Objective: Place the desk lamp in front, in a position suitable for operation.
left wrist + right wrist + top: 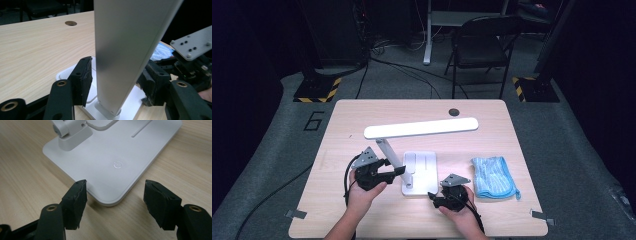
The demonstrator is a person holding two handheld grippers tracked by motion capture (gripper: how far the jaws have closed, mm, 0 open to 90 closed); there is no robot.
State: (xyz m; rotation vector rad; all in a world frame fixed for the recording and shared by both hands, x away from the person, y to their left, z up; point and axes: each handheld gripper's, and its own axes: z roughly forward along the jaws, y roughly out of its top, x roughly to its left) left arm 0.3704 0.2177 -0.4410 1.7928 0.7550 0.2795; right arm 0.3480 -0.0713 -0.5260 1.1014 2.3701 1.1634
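A white desk lamp stands mid-table: a flat base (422, 167), a tilted arm (387, 150) and a long head bar (422, 128) lying level above. My left gripper (399, 171) reaches in from the left around the low part of the arm (120, 50). Its jaws stand on either side of the arm with small gaps, so it is open (117, 80). My right gripper (432, 198) is at the base's near right corner. It is open (116, 192), with the corner of the base (107, 152) and its power symbol (117, 164) just ahead of the pads.
A folded blue cloth (493, 177) lies on the table to the right of the lamp. A round cable hole (454, 112) sits near the table's far edge. A folding chair (482, 45) stands on the floor beyond the table.
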